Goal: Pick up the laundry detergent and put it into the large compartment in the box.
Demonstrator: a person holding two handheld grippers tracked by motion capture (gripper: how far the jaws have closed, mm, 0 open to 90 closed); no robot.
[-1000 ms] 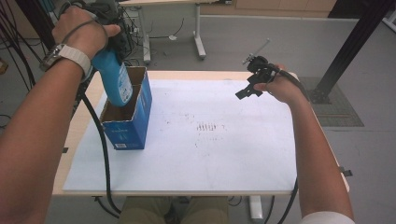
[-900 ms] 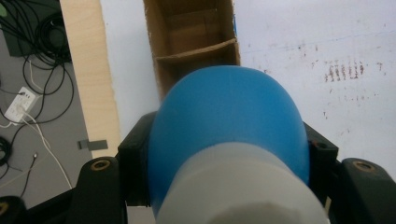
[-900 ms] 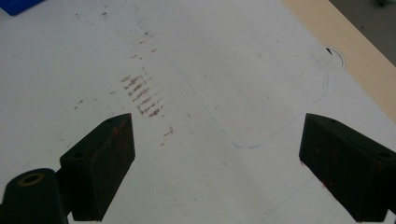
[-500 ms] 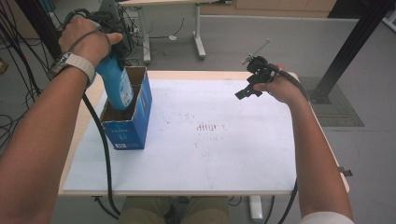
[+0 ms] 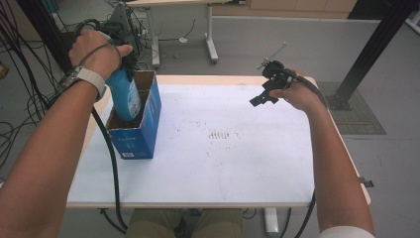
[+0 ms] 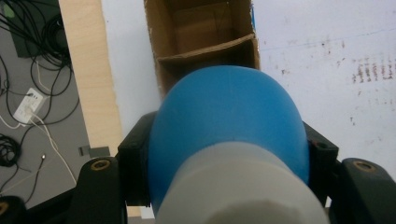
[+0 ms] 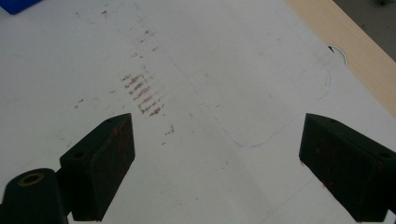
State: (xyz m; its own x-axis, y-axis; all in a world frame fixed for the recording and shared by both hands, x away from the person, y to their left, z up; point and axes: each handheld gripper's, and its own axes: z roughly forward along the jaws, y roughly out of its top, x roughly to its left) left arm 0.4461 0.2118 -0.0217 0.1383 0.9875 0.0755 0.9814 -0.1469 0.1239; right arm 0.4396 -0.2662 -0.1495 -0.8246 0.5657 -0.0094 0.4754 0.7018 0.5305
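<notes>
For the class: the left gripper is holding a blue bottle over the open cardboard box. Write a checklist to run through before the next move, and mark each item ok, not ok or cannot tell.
1. Left gripper clamped on the blue bottle, a jaw on each side: ok.
2. Bottle's lower end inside the cardboard box: ok in the high view.
3. Compartment under the bottle free of other items: cannot tell, the bottle hides it.
4. Cardboard divider out of the bottle's way: cannot tell.
5. Bottle resting on the box floor, safe to release: cannot tell.
6. Right gripper open, holding nothing, over the white table away from the box: ok.
</notes>
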